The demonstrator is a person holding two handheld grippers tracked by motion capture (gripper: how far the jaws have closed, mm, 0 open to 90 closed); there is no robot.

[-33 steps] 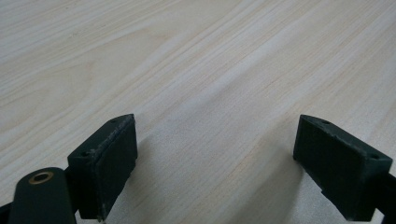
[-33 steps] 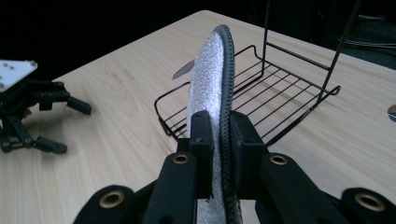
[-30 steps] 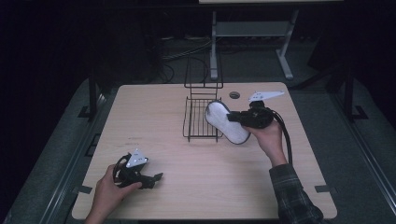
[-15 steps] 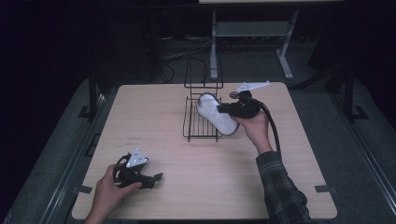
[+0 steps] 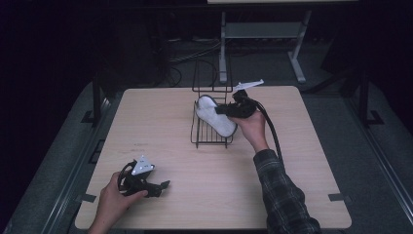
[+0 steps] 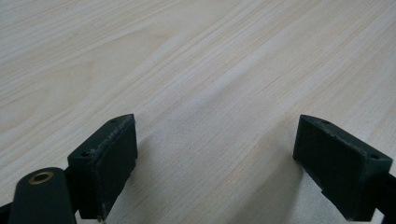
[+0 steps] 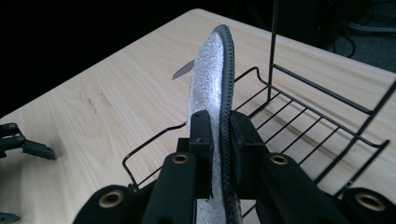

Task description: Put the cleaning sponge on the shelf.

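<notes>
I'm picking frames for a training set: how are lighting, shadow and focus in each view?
High view: table evenly lit, surroundings near black, detail soft. Left gripper view: sharp wood grain, soft shadow between the open left tongs. Right gripper view: right tongs and white insole crisp, wire rack clear, background dark.

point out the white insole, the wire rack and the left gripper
white insole [image 7: 208,77], right gripper view, its fuzzy white face
wire rack [image 5: 211,138], high view, its floor wires
left gripper [image 5: 163,185], high view, between its jaw tips
</notes>
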